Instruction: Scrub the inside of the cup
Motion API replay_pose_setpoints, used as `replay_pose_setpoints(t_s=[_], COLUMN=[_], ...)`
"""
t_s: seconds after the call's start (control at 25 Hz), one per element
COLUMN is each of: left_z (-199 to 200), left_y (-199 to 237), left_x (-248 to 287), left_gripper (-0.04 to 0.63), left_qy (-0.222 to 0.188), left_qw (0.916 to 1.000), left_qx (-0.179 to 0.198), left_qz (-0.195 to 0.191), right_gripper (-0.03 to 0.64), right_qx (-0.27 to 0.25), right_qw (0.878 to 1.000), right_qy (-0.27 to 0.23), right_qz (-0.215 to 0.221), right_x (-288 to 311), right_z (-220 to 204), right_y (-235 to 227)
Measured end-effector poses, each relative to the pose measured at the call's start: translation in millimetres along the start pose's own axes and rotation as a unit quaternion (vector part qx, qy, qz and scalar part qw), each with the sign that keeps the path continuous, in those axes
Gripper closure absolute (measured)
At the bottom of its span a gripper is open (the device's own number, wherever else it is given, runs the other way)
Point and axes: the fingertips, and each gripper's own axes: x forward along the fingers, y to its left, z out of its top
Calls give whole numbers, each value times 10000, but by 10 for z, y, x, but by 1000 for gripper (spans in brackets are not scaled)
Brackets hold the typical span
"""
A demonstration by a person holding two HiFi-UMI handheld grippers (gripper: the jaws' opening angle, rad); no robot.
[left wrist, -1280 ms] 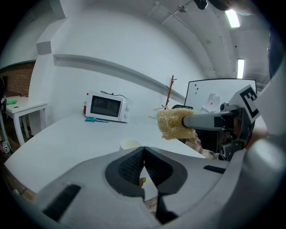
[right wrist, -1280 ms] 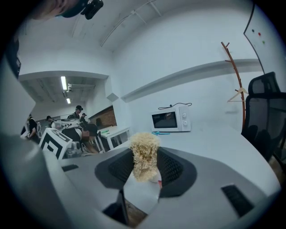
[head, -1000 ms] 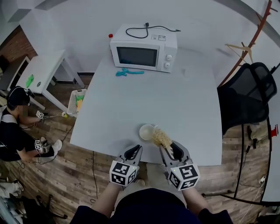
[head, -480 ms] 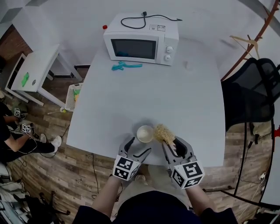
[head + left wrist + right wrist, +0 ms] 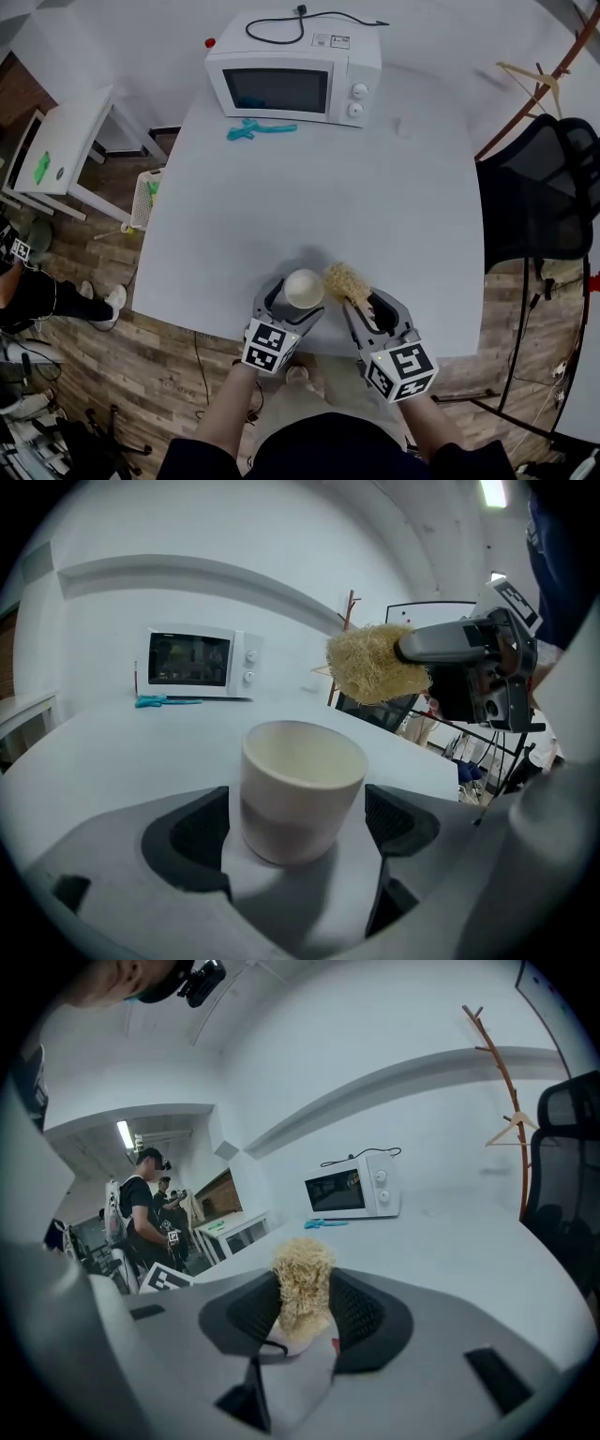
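Head view: the left gripper [image 5: 294, 302] had advanced, jaws just opening, to straddle the cup [image 5: 303, 288] on the table [image 5: 309, 187]. Left gripper view: jaws spread, cup untouched. Right gripper view: the right gripper [image 5: 305, 1314] pinched the scrubber [image 5: 302, 1279]. Likely step: securing the cup; next, clamp it.

The white table [image 5: 309, 187] stands central, its top plain and pale. A white microwave [image 5: 292, 82] sits at its far edge, door shut, with a black cable [image 5: 300, 23] loose on top. A teal object [image 5: 258, 129] lies just in front of it.

The floor [image 5: 141, 375] is brown wood planks. A small white side table [image 5: 56, 155] at the left bears a green item [image 5: 41, 167], and a white basket [image 5: 145, 199] stands near its legs. At the right are a black mesh chair [image 5: 544, 202] and a wooden coat stand [image 5: 548, 80].

The walls [image 5: 234, 536] are plain white. A ceiling strip light [image 5: 491, 493] is lit. A person [image 5: 47, 292] is low at the far left, partly out of frame.
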Motion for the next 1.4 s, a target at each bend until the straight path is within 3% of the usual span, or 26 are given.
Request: replay_pose_setpoints(t_s=[0.36,1.4], left_z=[37,160], left_y=[-39,-25], left_x=[201,102], left_gripper=[158,161], left_qy=[88,-87], left_qw=[9996,9985], left_qx=[257,511], left_qz=[-121,170], right_gripper=[459,459], right_qx=[-9,-214], right_qw=[9999,9997], right_qy=[107,19], right_qz=[42,64], right_x=[69,-90], right_z=[-40,15], right_y=[-66,38])
